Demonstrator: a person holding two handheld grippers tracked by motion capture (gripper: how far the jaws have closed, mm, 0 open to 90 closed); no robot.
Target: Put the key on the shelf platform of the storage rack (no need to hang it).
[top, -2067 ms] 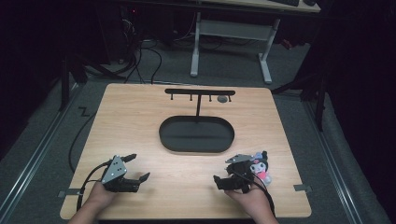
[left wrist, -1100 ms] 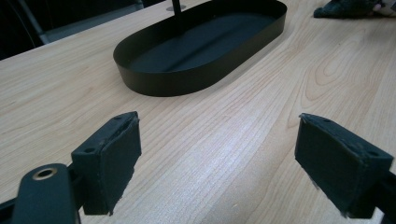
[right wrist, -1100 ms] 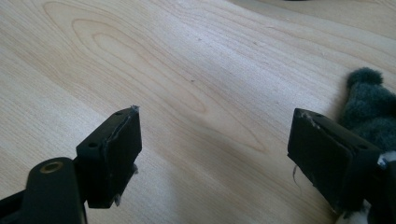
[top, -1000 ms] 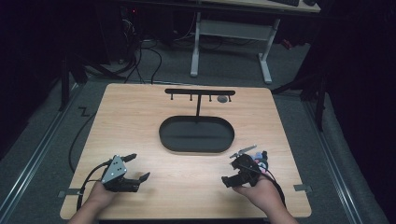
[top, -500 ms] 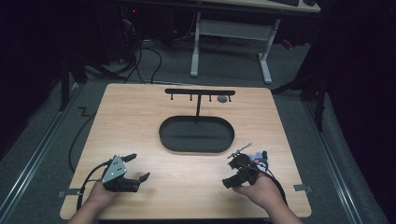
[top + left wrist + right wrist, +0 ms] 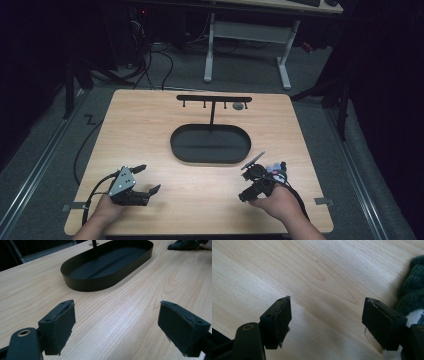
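Two handheld black two-jaw grippers sit nearest the person, both on the near side of the black oval metal tray [image 6: 210, 144], which serves as landmark. Left gripper [image 6: 146, 179]: near-left of the tray, well apart from it, jaws spread wide with nothing between them; bare wood shows between its pads [image 6: 59, 325] in the left gripper view, and it points toward the tray, likely parked in readiness. Right gripper [image 6: 246, 186]: near-right of the tray, jaws likewise wide apart and gripping nothing, aimed down at the light wooden table [image 6: 150, 130].

One small soft toy, grey and white with pink and dark bits [image 6: 274, 171], lies just beside the right gripper, off the tray's near-right end; in the right gripper view its grey fuzzy edge [image 6: 415, 282] lies just beyond the right-hand jaw, outside the gap. Judged: the gripper is angling toward it for a pickup, not yet around it.

One tray, centre of the table, nothing visible inside.

One black T-shaped stand [image 6: 213, 102] rises from the tray's far edge; its crossbar carries four short pegs, and one small grey round item [image 6: 238, 106] hangs near the right end. Identity too small to tell.
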